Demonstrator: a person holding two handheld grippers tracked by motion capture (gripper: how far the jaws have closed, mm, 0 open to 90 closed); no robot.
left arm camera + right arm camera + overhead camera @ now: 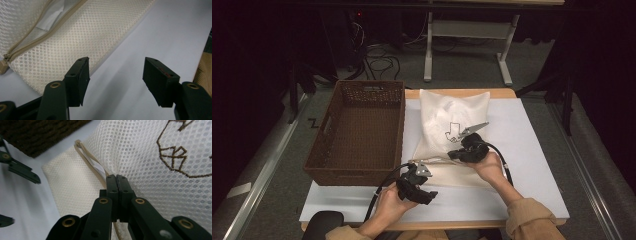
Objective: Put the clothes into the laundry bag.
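Two containers on a white tabletop (532, 165): brown wicker basket (362, 131); mesh zipper bag (452, 117), pinched by right gripper (116, 178); left gripper (116, 72) jaws spread.

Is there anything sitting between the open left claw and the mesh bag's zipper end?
Nothing visible. The left claw hangs open over bare white table cover, beside the mesh bag. The zipper pull lies unobstructed on the bag's near corner.
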